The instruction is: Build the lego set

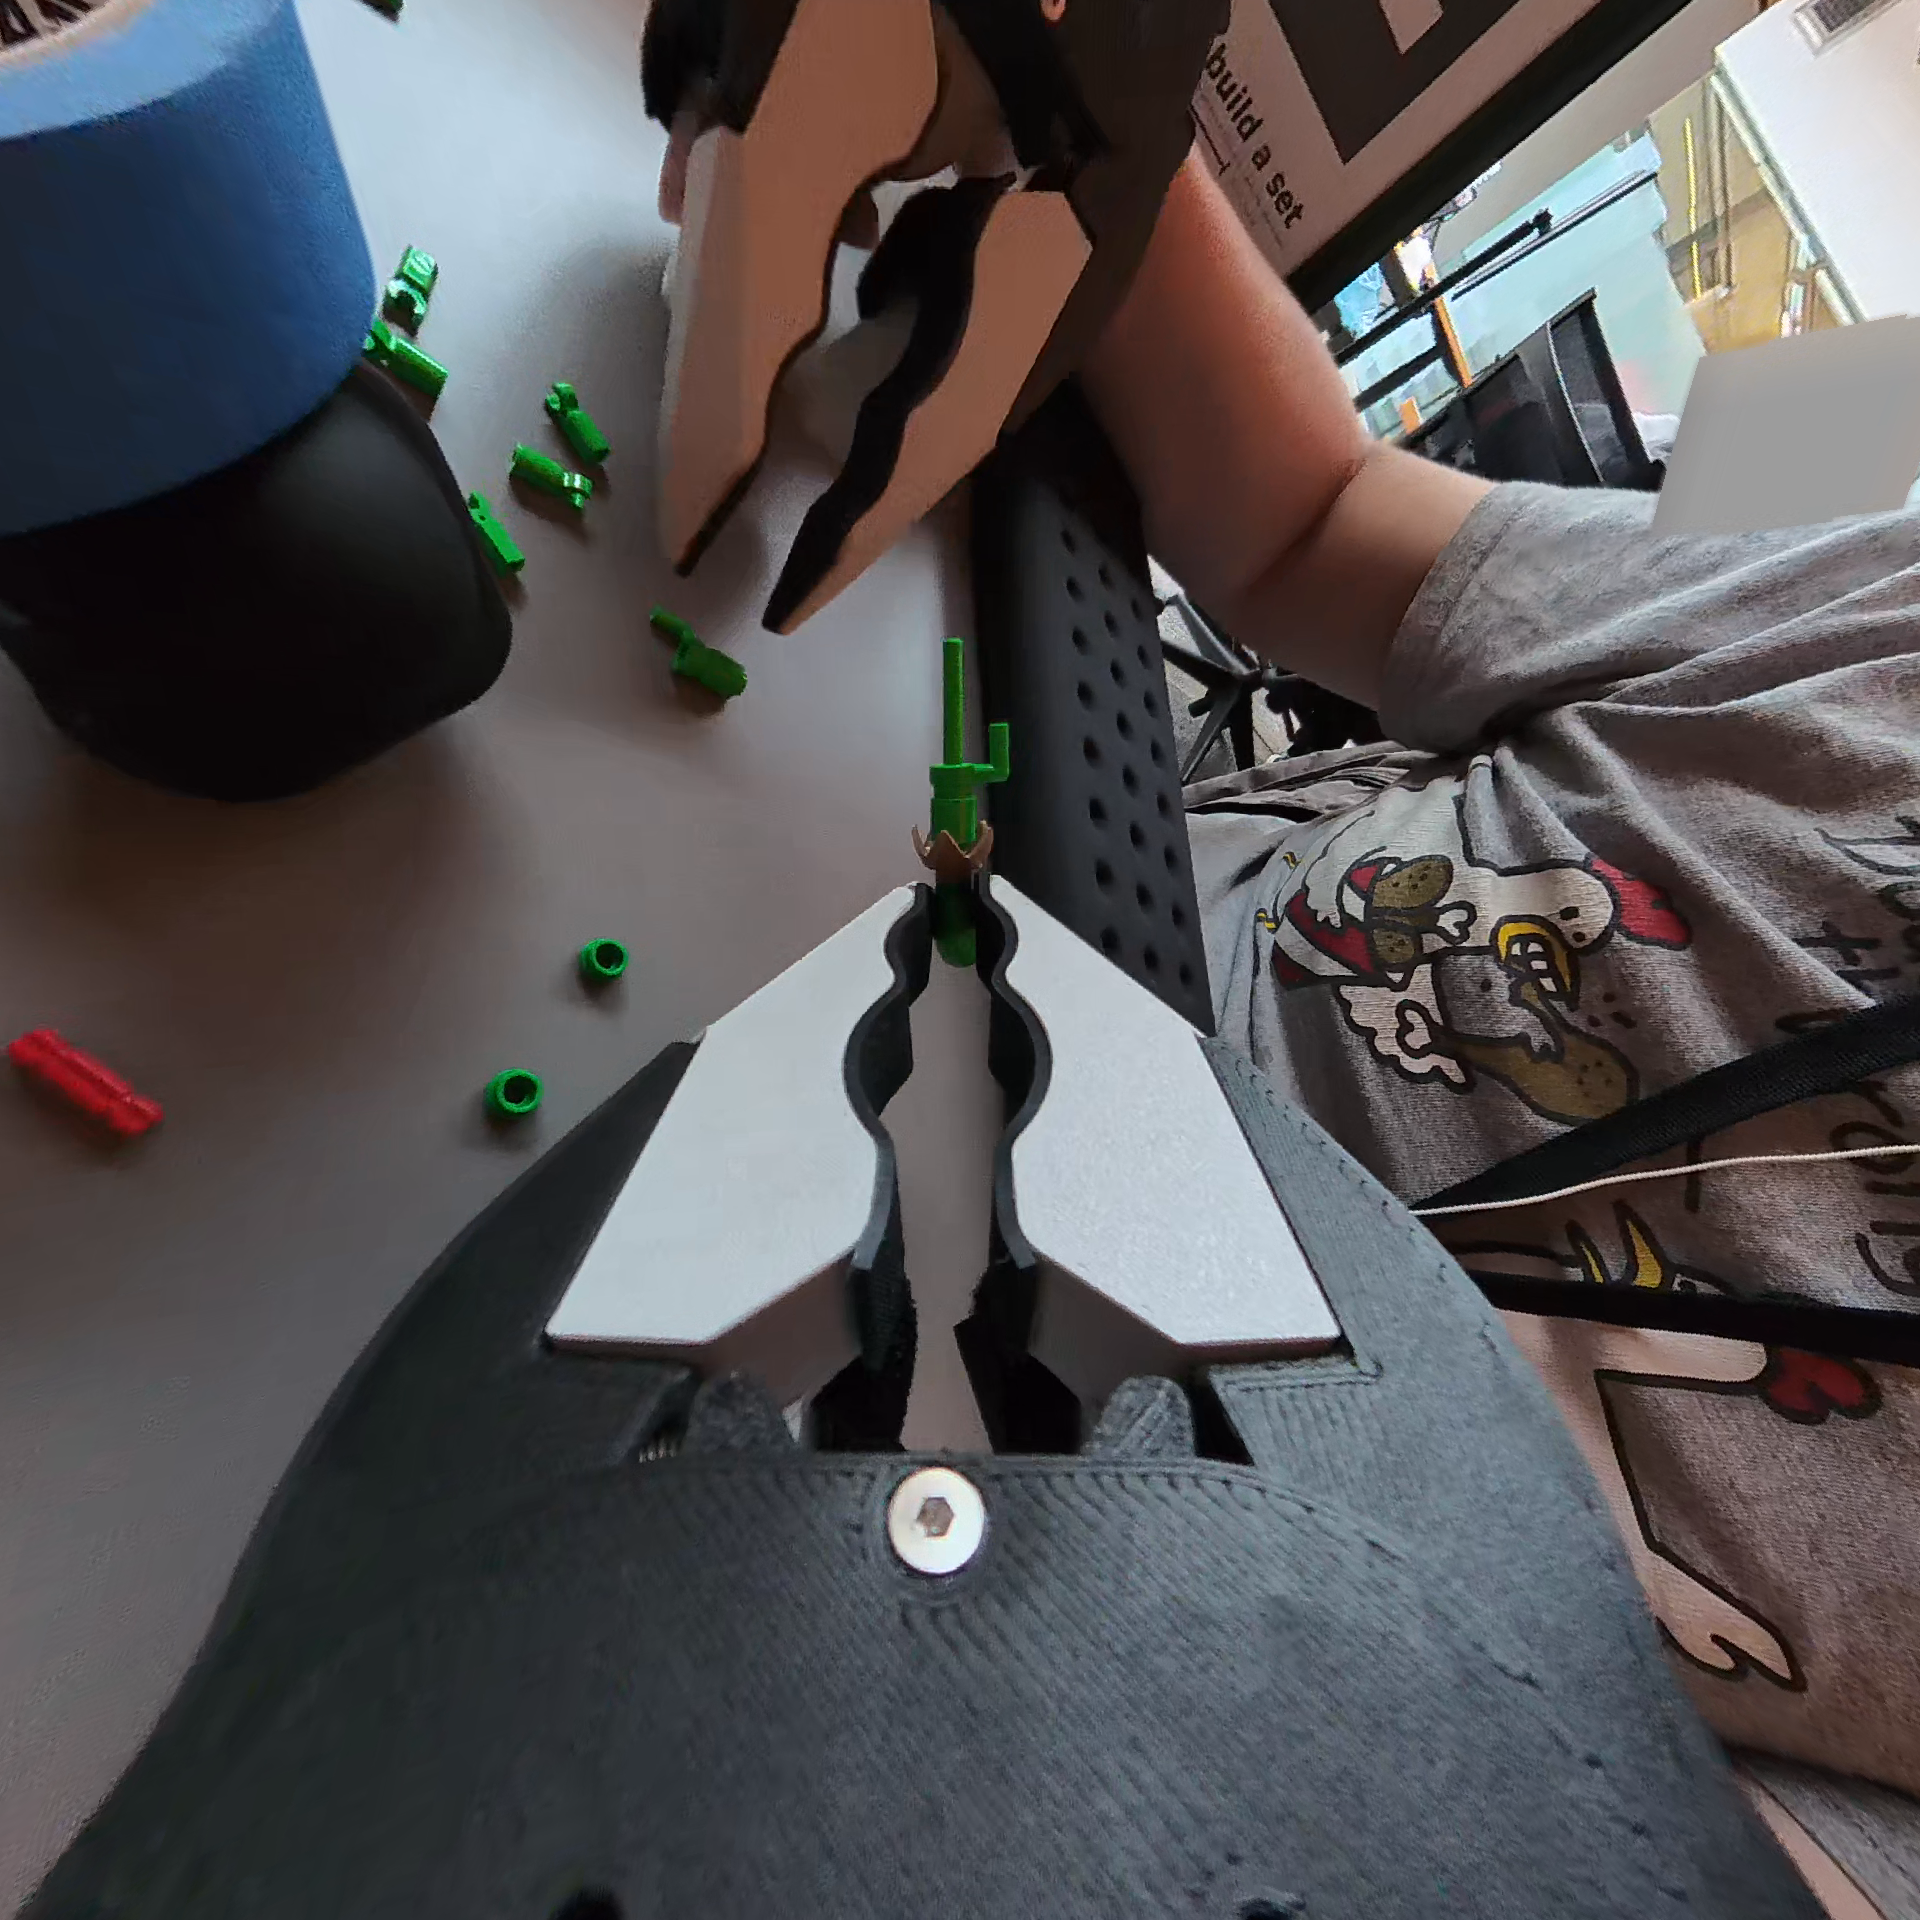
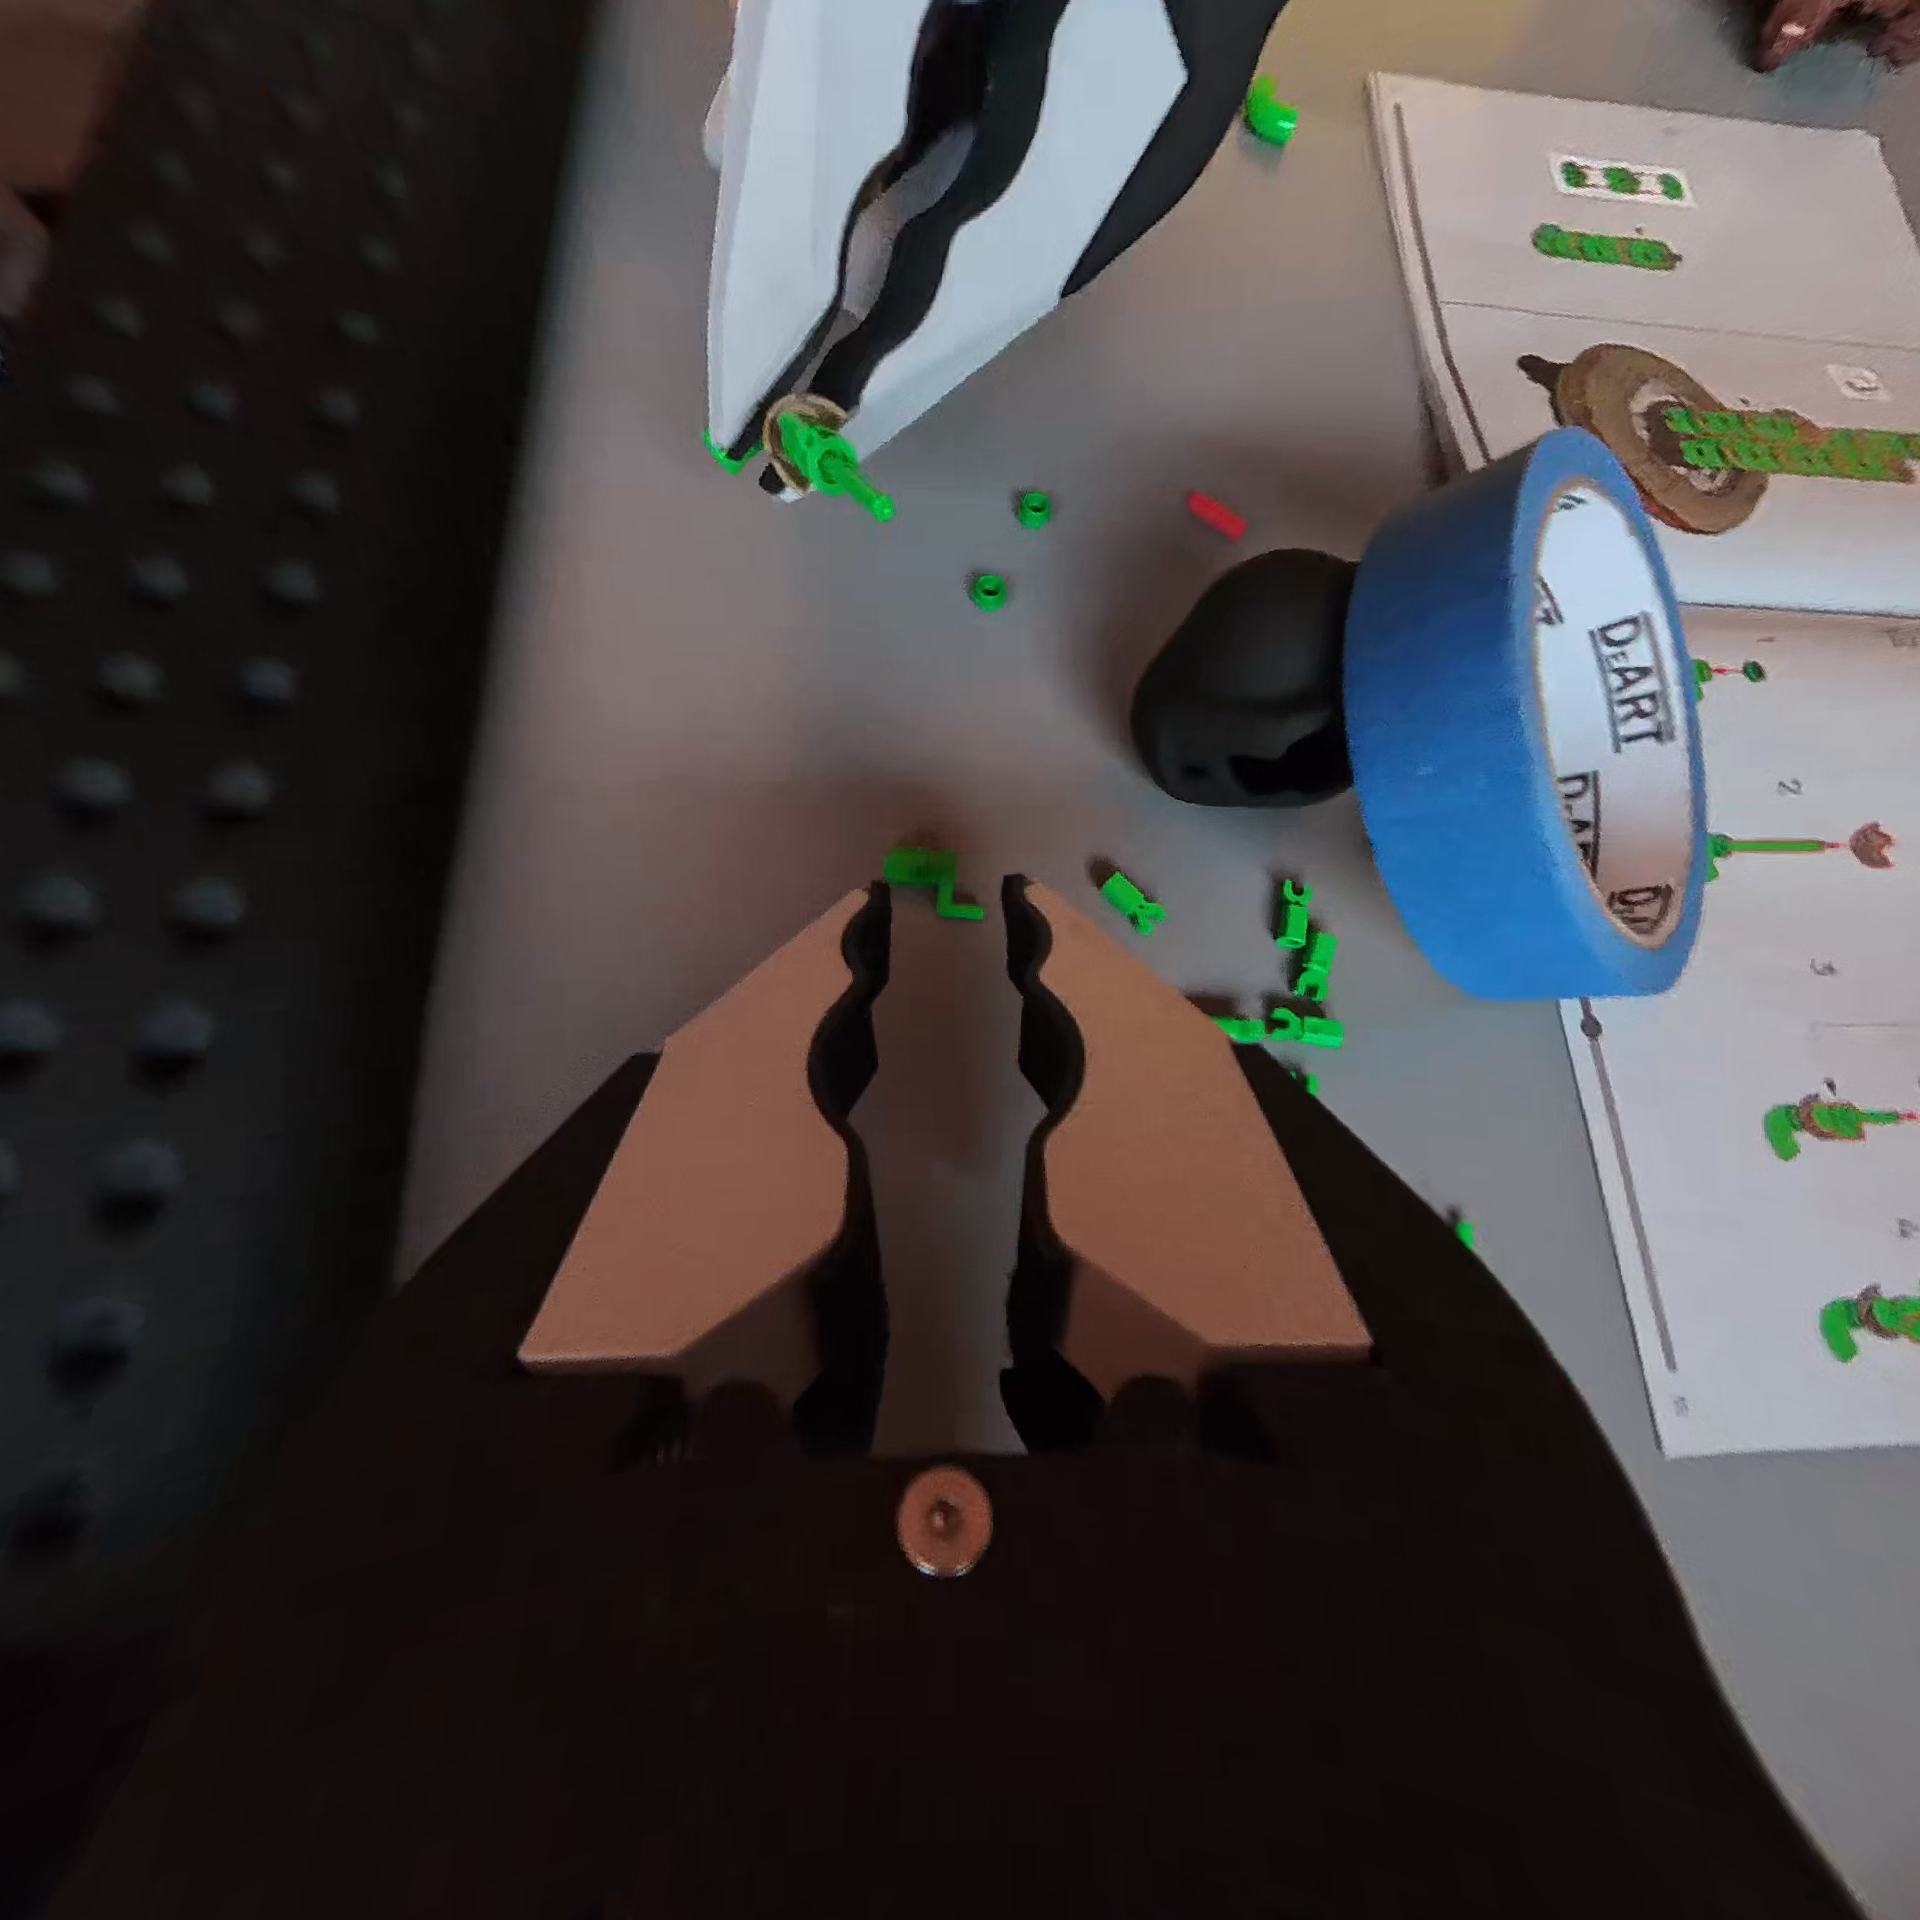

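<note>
My left gripper (image 1: 954,906) has white fingers and is shut on a green lego stem (image 1: 956,769) with a small brown collar piece, held above the table. It also shows in the right wrist view (image 2: 790,447), still holding the stem (image 2: 831,468). My right gripper (image 2: 945,894) has tan fingers and is open and empty, low over the grey table. A green bent clip piece (image 2: 930,883) lies on the table just ahead of its tips. In the left wrist view the right gripper (image 1: 732,592) hovers above that piece (image 1: 698,660), beyond the held stem.
Several loose green pieces (image 2: 1299,966) (image 1: 561,436), two green studs (image 2: 1032,509) (image 1: 603,958) and a red piece (image 2: 1216,514) lie scattered. A blue tape roll (image 2: 1507,727) leans on a black object (image 2: 1247,686). An instruction booklet (image 2: 1766,1039) lies right. A black perforated board (image 2: 208,623) lies left. Some 8 cm of space lies between my two pairs of fingers.
</note>
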A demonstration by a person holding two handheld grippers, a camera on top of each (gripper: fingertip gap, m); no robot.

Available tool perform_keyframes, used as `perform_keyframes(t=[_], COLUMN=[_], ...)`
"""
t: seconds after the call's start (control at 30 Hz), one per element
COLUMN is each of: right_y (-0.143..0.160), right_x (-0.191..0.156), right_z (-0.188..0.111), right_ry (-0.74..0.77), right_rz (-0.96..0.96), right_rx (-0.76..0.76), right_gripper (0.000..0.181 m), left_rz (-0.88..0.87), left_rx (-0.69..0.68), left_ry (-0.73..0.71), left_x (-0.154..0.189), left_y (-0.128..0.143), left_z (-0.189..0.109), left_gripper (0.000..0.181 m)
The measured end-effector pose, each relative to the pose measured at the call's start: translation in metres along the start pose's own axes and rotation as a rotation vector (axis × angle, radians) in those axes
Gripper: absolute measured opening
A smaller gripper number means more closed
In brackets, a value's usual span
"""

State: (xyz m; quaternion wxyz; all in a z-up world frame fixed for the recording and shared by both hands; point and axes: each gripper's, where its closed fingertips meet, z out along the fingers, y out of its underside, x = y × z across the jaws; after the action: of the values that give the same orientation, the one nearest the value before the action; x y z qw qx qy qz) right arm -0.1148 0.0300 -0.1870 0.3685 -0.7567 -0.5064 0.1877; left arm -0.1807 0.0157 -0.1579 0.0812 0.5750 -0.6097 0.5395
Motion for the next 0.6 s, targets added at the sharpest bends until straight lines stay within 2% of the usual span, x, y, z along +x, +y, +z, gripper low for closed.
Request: perform_keyframes(t=[0.1,0.23,0.43,0.6], right_y=[0.006,0.005,0.008,0.005], right_x=[-0.004,-0.004,-0.003,0.002], right_z=[0.011,0.015,0.008,0.007], right_ry=[-0.072,-0.122,-0.195,-0.226], right_rz=[-0.001,0.044,0.118,0.039], right_rx=[-0.068,-0.075,-0.099,-0.171], right_gripper=[0.019,0.012,0.02,0.013], left_rz=[-0.001,-0.009,-0.015,-0.017], left_rx=[-0.01,-0.019,-0.021,-0.016], left_ry=[0.001,0.0,0.006,0.005], left_x=[0.0,-0.002,-0.002,-0.002], left_y=[0.002,0.003,0.003,0.003], left_z=[0.001,0.003,0.004,0.003], left_gripper=[0.006,0.006,0.005,0.005])
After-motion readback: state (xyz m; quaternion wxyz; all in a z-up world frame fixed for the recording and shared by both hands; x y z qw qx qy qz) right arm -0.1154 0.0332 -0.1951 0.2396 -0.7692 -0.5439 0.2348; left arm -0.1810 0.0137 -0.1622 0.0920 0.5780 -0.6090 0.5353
